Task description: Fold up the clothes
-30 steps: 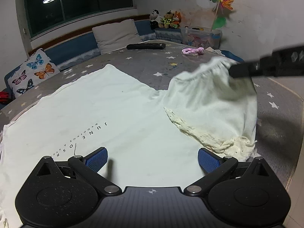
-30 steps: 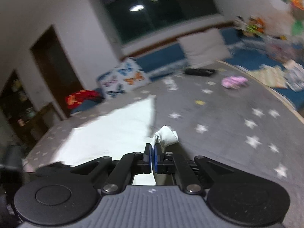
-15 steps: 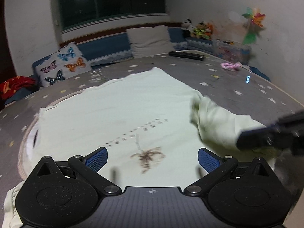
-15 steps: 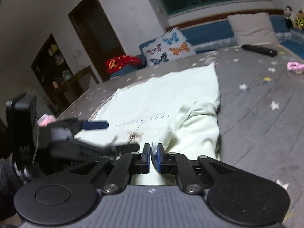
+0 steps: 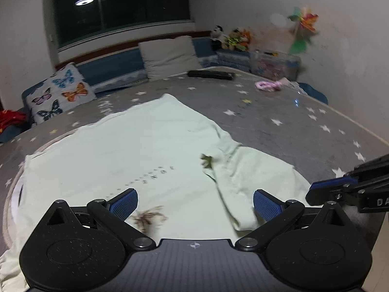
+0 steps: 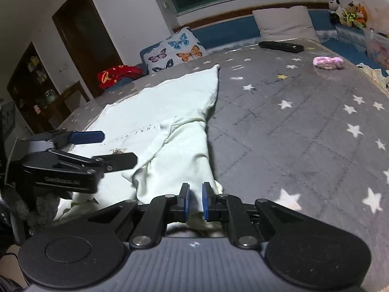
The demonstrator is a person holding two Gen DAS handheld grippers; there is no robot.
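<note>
Pale green T-shirt (image 5: 136, 150) spread flat on a grey star-print mattress (image 5: 279, 112), near its front edge, one side folded inward over the printed front. Left gripper (image 5: 194, 202) wide open above the shirt's near part, nothing between the blue pads. Right gripper (image 6: 193, 200) low at the folded side's near end, jaws opening, a narrow gap showing; cloth apparently lying between the pads, not pinched. Butterfly pillow (image 6: 175, 51) at the mattress's far edge, pink bundle (image 6: 328, 62) towards its far right corner.
</note>
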